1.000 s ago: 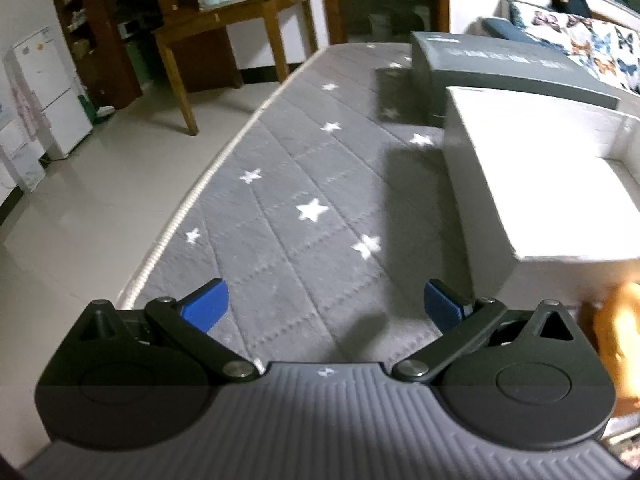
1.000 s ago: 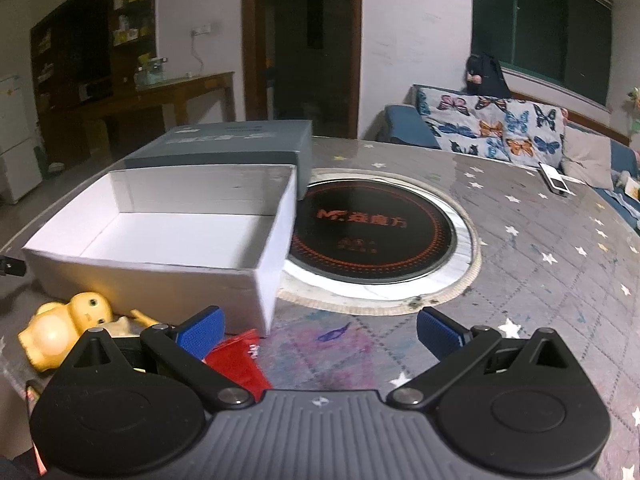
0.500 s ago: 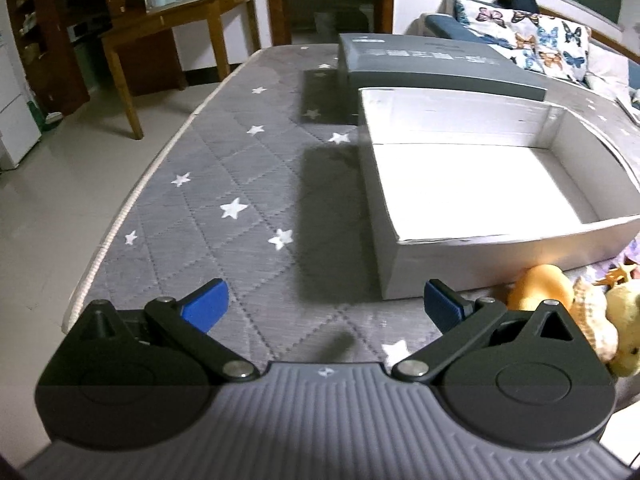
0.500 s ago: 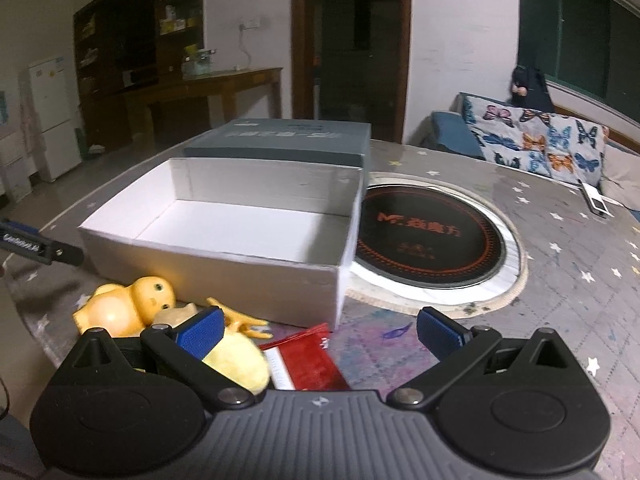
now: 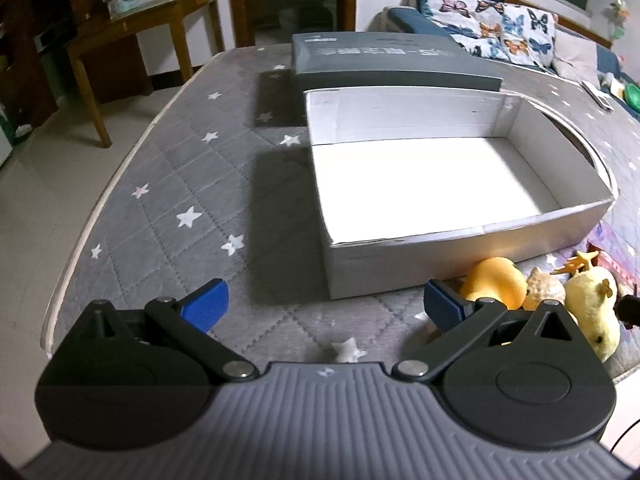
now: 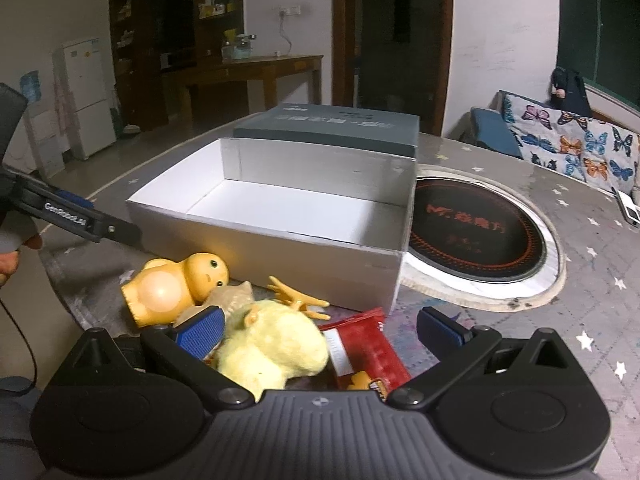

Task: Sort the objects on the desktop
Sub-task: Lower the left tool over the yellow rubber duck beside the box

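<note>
While both tools hover low over the near edge, this is how things lie, nearest first:

Right gripper: fingers spread wide and holding nothing; it is held low and roughly level over the pile of small things, its left blue pad just beside the fuzzy chick.
Left gripper: also spread wide and empty, tilted down toward the grey starred cloth of the counter, left of the pile; from the right wrist view it reaches in from the left edge as a dark bar, with part of the person's hand behind it.
Fuzzy yellow chick: lying on its side, closest of the pile, partly over the red packet.
Red packet: flat on the counter, just right of the chick.
Orange rubber duck: on its side, left of the chick, near the box's front wall.
Seashell: wedged between the duck and the chick.
Small yellow antler-like piece: lying just before the box.
White open box: nothing inside it, standing right behind the pile.
Dark grey lid: behind the box, touching its far wall.
Round black hob: set into the counter, right of the box.
Wooden side table: well beyond, by the wall.
</note>
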A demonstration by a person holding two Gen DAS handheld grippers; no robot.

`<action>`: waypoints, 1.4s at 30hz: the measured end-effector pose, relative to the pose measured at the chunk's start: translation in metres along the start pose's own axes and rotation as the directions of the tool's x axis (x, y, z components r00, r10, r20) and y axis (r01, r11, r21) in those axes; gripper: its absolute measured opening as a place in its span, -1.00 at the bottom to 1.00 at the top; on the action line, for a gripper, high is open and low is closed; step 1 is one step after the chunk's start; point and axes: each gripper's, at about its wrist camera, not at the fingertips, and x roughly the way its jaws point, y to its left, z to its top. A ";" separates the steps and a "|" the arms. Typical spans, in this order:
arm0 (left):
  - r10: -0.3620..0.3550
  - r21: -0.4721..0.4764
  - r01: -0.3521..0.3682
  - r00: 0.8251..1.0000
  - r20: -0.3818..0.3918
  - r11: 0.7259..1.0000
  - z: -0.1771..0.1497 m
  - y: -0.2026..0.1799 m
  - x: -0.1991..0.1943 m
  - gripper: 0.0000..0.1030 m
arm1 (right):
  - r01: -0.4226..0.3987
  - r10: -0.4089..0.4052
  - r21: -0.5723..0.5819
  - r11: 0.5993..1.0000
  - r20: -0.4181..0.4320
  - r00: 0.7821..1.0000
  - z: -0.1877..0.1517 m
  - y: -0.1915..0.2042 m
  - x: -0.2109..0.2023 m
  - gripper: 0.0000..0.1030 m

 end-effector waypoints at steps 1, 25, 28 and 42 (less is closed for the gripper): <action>-0.003 0.005 0.003 1.000 0.000 1.000 0.001 -0.002 0.000 1.00 | -0.006 0.006 -0.002 1.000 -0.001 1.000 0.000 0.001 0.000 1.00; -0.140 0.069 0.140 0.990 -0.009 0.988 0.012 -0.033 0.006 1.00 | -0.029 0.030 0.039 0.999 -0.022 0.999 -0.003 -0.002 0.009 1.00; -0.141 0.067 0.142 0.990 -0.010 0.988 0.012 -0.033 0.007 1.00 | -0.033 0.034 0.047 0.998 -0.029 0.999 -0.004 -0.004 0.010 1.00; -0.138 0.064 0.140 0.990 -0.031 0.988 0.006 -0.032 0.008 1.00 | -0.044 0.045 0.032 0.999 -0.029 0.999 -0.006 -0.009 0.007 1.00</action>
